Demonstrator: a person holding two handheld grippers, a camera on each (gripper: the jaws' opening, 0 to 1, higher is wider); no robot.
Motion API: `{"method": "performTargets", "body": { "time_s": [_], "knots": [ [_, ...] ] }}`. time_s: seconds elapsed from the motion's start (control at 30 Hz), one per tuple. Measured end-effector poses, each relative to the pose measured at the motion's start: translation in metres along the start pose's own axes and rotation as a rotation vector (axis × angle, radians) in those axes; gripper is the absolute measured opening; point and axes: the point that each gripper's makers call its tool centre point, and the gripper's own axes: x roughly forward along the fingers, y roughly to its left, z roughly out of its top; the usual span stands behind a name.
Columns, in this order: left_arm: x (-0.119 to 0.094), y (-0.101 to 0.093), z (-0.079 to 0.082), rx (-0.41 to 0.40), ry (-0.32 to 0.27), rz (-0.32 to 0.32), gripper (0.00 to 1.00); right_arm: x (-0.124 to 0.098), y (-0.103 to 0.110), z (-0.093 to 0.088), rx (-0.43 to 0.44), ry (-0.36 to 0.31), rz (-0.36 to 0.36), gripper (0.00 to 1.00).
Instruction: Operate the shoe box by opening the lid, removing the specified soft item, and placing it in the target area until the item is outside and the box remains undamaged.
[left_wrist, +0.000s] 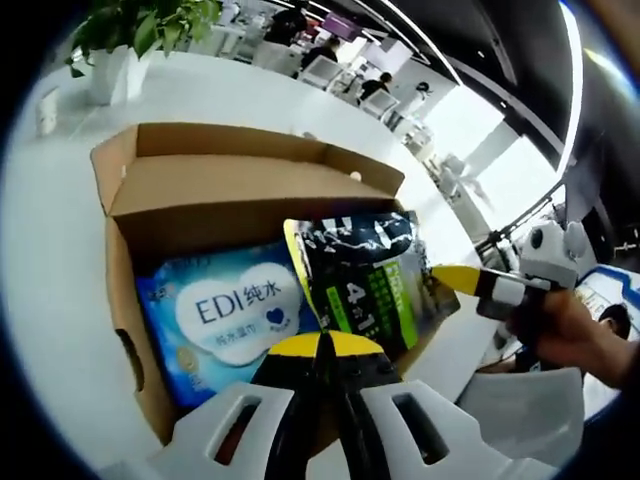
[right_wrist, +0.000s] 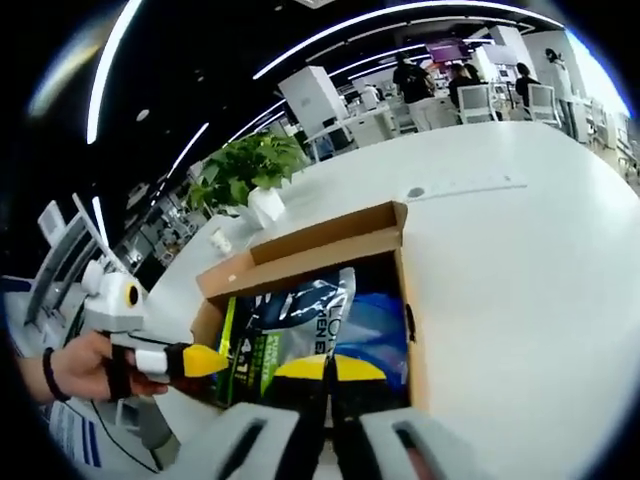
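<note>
An open cardboard shoe box (left_wrist: 240, 185) (right_wrist: 330, 238) stands on a white table with its lid folded back. Inside lies a blue soft pack (left_wrist: 225, 315) (right_wrist: 380, 325) printed "EDI". A dark pouch with a green label (left_wrist: 360, 275) (right_wrist: 285, 335) stands tilted up above the blue pack. My left gripper (left_wrist: 322, 345) (right_wrist: 205, 360) is shut, its yellow tips pinching one edge of the pouch. My right gripper (right_wrist: 328, 368) (left_wrist: 455, 277) is shut on the opposite edge. A hand (left_wrist: 570, 330) (right_wrist: 80, 365) holds each gripper.
The white table (left_wrist: 50, 300) (right_wrist: 520, 300) stretches wide around the box. A potted plant (left_wrist: 140, 30) (right_wrist: 250, 165) stands beyond the box's far side. Chairs, desks and people are in the distance.
</note>
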Motion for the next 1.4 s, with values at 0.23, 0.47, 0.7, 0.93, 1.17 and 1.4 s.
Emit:
{"method": "performTargets", "body": {
  "time_s": [0.23, 0.47, 0.7, 0.93, 1.17, 1.4],
  "knots": [
    [0.0, -0.017, 0.008, 0.037, -0.006, -0.02, 0.0, -0.015, -0.006, 0.01, 0.007, -0.037, -0.013, 0.0],
    [0.001, -0.037, 0.015, 0.075, -0.008, -0.05, 0.0, -0.032, -0.018, 0.019, 0.023, -0.076, -0.024, 0.0],
    [0.007, -0.063, 0.019, 0.112, 0.0, -0.089, 0.0, -0.053, -0.032, 0.02, 0.042, -0.096, -0.039, 0.0],
    [0.02, -0.09, 0.017, 0.149, 0.023, -0.124, 0.0, -0.075, -0.054, 0.019, 0.082, -0.125, -0.07, 0.0],
    [0.031, -0.11, 0.018, 0.174, 0.034, -0.145, 0.0, -0.088, -0.072, 0.022, 0.1, -0.146, -0.087, 0.0],
    [0.04, -0.125, 0.019, 0.187, 0.041, -0.16, 0.0, -0.098, -0.086, 0.025, 0.11, -0.159, -0.1, 0.0]
  ]
}}
